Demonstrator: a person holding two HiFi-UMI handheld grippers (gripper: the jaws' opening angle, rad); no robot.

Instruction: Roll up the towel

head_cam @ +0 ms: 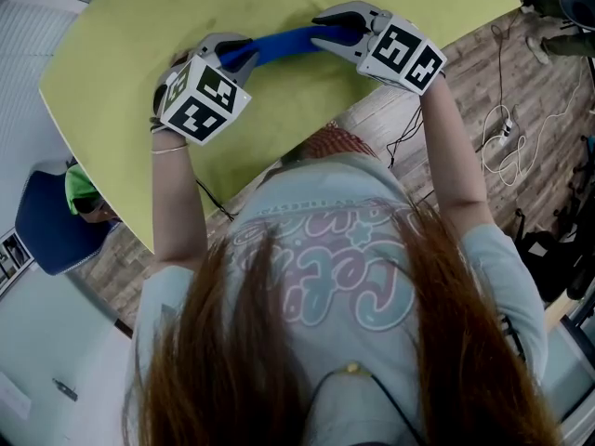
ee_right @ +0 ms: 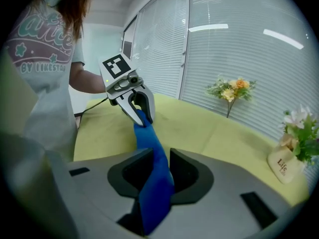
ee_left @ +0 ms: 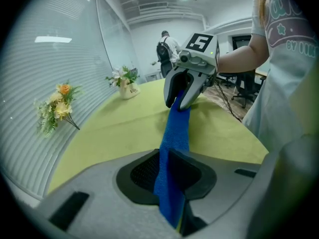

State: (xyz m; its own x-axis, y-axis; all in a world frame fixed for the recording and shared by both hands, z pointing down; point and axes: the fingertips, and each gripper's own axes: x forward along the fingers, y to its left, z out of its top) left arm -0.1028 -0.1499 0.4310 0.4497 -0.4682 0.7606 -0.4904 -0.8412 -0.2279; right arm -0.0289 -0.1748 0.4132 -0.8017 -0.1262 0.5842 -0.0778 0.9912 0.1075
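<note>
A blue towel (head_cam: 284,45), bunched into a narrow band, hangs stretched between my two grippers just above the yellow-green table (head_cam: 130,63). My left gripper (head_cam: 244,52) is shut on its left end; in the left gripper view the towel (ee_left: 177,133) runs out from between the jaws (ee_left: 169,171) to the right gripper (ee_left: 180,101). My right gripper (head_cam: 325,31) grips the other end; in the right gripper view the towel (ee_right: 149,143) fills the gap of the jaws (ee_right: 159,173) and leads to the left gripper (ee_right: 142,116).
Small flower arrangements stand at the table's far side (ee_left: 124,81) (ee_left: 57,106) (ee_right: 230,91) (ee_right: 294,148). A person with a backpack (ee_left: 164,46) stands far back. White cables (head_cam: 507,137) lie on the wooden floor; a blue chair (head_cam: 46,226) is at the left.
</note>
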